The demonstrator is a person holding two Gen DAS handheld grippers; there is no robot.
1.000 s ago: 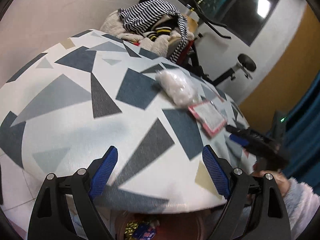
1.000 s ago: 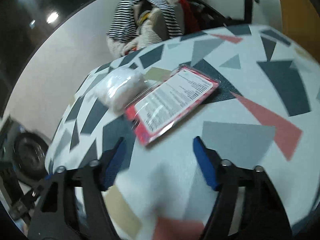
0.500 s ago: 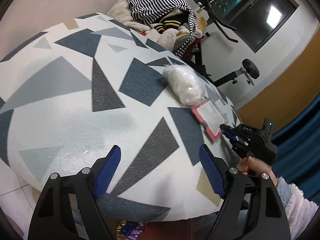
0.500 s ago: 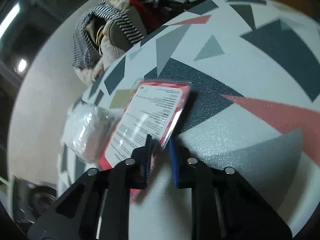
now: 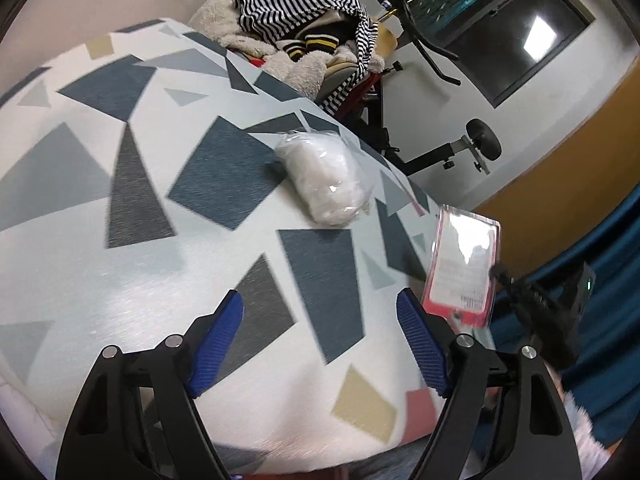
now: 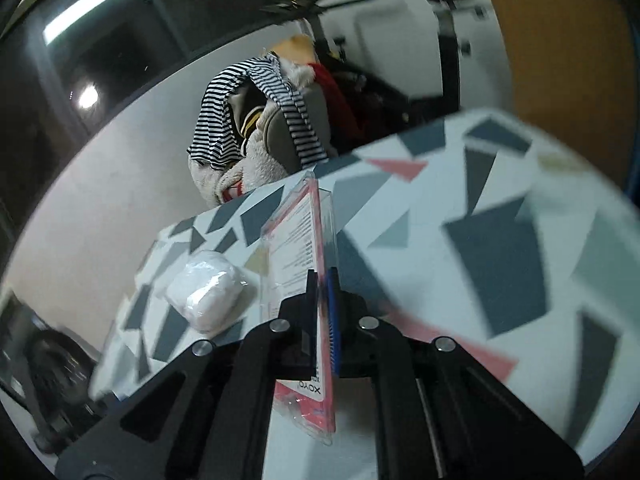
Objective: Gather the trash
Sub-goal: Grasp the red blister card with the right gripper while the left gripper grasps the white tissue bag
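Observation:
My right gripper [image 6: 320,280] is shut on a red-edged clear plastic package [image 6: 298,248] and holds it on edge above the table. The package also shows in the left wrist view [image 5: 464,264], lifted off the table's right side, with the right gripper [image 5: 500,276] behind it. A clear bag of white stuff [image 5: 326,178] lies on the table, left of the package in the right wrist view [image 6: 206,294]. My left gripper [image 5: 320,336] is open and empty, above the near part of the table.
The round table [image 5: 120,208] has a white top with grey, blue and pink triangles. A pile of striped and fluffy clothes [image 5: 304,28] lies on an exercise bike [image 5: 440,152] beyond the far edge. A blue curtain [image 5: 600,280] hangs at the right.
My right gripper closed on the red-edged package and lifted it off the table, turning it upright. My left gripper stayed open and shifted slightly over the table.

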